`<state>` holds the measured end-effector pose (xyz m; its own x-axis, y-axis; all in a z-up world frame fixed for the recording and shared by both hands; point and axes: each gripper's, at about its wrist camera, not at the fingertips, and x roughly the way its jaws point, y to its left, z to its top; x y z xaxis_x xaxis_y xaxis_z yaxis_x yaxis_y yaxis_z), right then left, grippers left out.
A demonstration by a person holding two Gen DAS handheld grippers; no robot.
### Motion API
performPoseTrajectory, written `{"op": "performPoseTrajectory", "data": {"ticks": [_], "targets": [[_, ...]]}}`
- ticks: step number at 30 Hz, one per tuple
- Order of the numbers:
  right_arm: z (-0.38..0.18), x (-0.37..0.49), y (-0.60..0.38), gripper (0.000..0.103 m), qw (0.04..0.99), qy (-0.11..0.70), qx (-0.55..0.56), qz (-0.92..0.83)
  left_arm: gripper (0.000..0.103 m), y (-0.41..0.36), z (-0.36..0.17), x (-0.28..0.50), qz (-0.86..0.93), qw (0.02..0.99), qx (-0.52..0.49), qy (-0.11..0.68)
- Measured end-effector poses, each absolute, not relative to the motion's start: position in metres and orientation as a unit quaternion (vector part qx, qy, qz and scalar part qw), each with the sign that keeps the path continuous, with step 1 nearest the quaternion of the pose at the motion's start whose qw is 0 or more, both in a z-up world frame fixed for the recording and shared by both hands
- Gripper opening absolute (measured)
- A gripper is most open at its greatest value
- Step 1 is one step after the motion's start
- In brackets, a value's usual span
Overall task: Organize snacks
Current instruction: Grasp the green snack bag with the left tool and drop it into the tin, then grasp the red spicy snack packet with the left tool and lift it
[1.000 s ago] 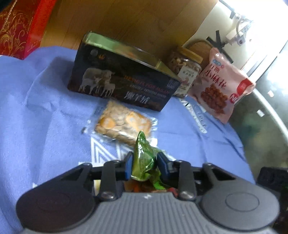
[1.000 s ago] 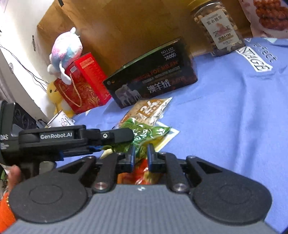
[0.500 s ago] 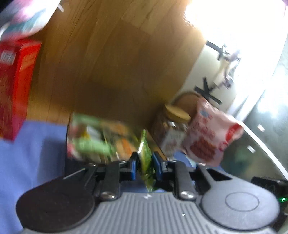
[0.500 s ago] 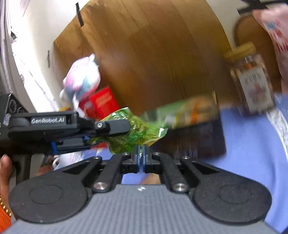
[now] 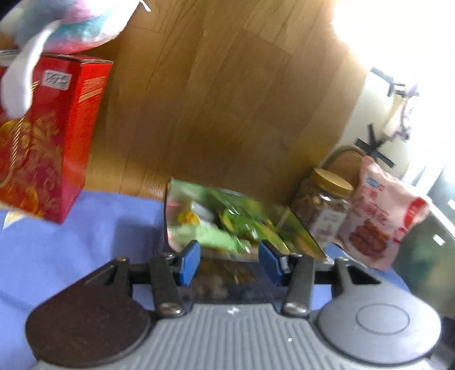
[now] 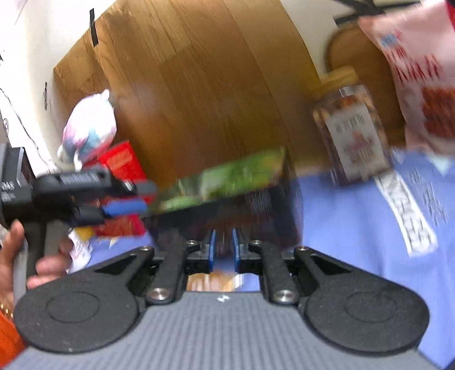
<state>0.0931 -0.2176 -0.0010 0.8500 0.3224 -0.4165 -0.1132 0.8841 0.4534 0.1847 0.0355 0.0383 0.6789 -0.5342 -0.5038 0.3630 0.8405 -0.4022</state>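
Observation:
The dark tin box point(image 5: 170, 224) stands open on the blue cloth, holding several snack packets, most of them green point(image 5: 241, 227). My left gripper point(image 5: 230, 260) hovers just in front of it; its jaws are opening and nothing is between the blue pads. In the right wrist view the same box point(image 6: 256, 210) and its green packets point(image 6: 236, 173) are blurred. There the left gripper point(image 6: 139, 197) reaches in from the left at the box rim. My right gripper point(image 6: 223, 250) faces the box front. Its jaws are opening by a narrow gap, with nothing between them.
A red gift box point(image 5: 42, 136) with a plush toy point(image 5: 71, 22) on top stands at the left. A nut jar point(image 5: 327, 210) and a pink snack bag point(image 5: 381, 216) stand right of the tin. A wooden board point(image 5: 227, 99) backs everything. A biscuit packet point(image 6: 216, 280) lies under the right gripper.
The left gripper lifted the green packet from the cloth to the tin and spread its jaws; the packet is no longer between the pads. The right gripper rose and parted slightly.

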Motion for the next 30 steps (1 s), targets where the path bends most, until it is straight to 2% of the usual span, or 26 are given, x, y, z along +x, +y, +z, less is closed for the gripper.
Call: {"op": "performPoseTrajectory", "data": {"ticks": [12, 13, 16, 21, 30], "targets": [[-0.009, 0.016, -0.196, 0.017, 0.922, 0.282, 0.233, 0.127, 0.046, 0.036, 0.013, 0.069, -0.225, 0.913, -0.059, 0.334], [-0.009, 0.009, -0.193, 0.020, 0.922, 0.284, 0.230, 0.131, 0.046, 0.037, 0.009, 0.062, -0.229, 0.910, -0.064, 0.338], [-0.010, -0.011, -0.191, 0.039, 0.918, 0.299, 0.215, 0.149, 0.046, 0.038, 0.001, 0.052, -0.246, 0.902, -0.075, 0.347], [-0.019, -0.037, -0.188, 0.039, 0.909, 0.319, 0.211, 0.163, 0.047, 0.034, -0.014, 0.052, -0.272, 0.886, -0.102, 0.362], [-0.022, -0.013, -0.170, 0.037, 0.923, 0.309, 0.151, 0.171, 0.047, 0.032, -0.038, 0.053, -0.280, 0.870, -0.163, 0.371]]}}
